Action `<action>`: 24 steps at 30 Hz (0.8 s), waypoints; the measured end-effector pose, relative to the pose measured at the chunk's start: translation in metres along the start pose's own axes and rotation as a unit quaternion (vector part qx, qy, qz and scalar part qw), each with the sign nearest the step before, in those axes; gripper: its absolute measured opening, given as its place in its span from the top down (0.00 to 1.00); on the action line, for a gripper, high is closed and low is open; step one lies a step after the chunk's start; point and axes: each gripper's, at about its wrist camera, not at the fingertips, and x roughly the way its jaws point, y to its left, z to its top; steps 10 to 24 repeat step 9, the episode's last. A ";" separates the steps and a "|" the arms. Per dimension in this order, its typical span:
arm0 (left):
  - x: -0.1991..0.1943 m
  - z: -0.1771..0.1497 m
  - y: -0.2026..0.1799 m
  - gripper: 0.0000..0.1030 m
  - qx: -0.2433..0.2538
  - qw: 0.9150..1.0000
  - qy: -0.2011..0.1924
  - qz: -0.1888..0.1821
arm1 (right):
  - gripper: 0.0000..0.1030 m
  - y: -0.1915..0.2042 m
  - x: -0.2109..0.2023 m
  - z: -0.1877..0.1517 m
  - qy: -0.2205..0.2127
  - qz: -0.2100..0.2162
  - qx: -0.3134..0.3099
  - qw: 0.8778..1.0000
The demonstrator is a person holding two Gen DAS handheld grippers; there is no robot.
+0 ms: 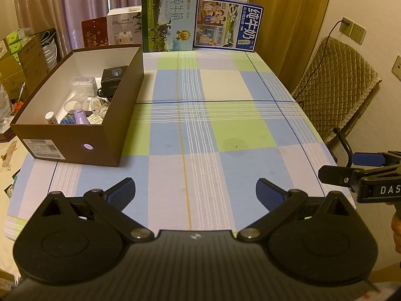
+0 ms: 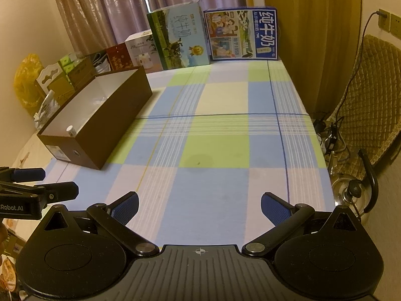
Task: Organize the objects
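I have both grippers over the near edge of the counter, which is covered by a plaid cloth in blue, green and white. My left gripper is released, its blue-padded fingers spread wide with nothing between them. My right gripper is spread wide in the same way and holds nothing. Each one shows at the edge of the other's view: the right gripper comes in from the right side of the left wrist view, the left from the left side of the right wrist view.

The brown box sits on the left part of the counter, open at the top, white inside, with a shipping label and a round hole on its near end. The objects lie inside it. From my left wrist view I can make out a small white bottle near the front wall, a lilac container just beside it, a black box toward the back, and clear plastic packets between them. From the right wrist view only the white bottle's cap shows above the box's wall.

At the far end of the counter stand two milk cartons side by side, a green one and a blue one. A chair with a quilted cover stands to the right of the counter.
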 end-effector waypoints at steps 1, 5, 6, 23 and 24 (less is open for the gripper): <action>0.000 0.000 0.000 0.02 0.000 1.000 0.000 0.000 | 0.02 -0.001 0.000 0.000 0.000 0.000 0.000 1.000; 0.000 0.001 0.000 0.02 0.000 1.000 -0.001 -0.001 | 0.02 -0.001 0.001 0.000 0.000 0.000 0.000 1.000; 0.001 0.001 0.000 0.02 0.000 1.000 -0.001 0.001 | 0.02 -0.001 0.002 0.001 0.001 0.000 -0.001 1.000; 0.003 0.003 -0.001 0.02 -0.002 1.000 0.001 0.003 | 0.02 -0.002 0.003 0.002 0.002 0.002 -0.001 1.000; 0.003 0.003 -0.001 0.02 -0.002 1.000 0.001 0.003 | 0.02 -0.002 0.003 0.002 0.002 0.002 -0.001 1.000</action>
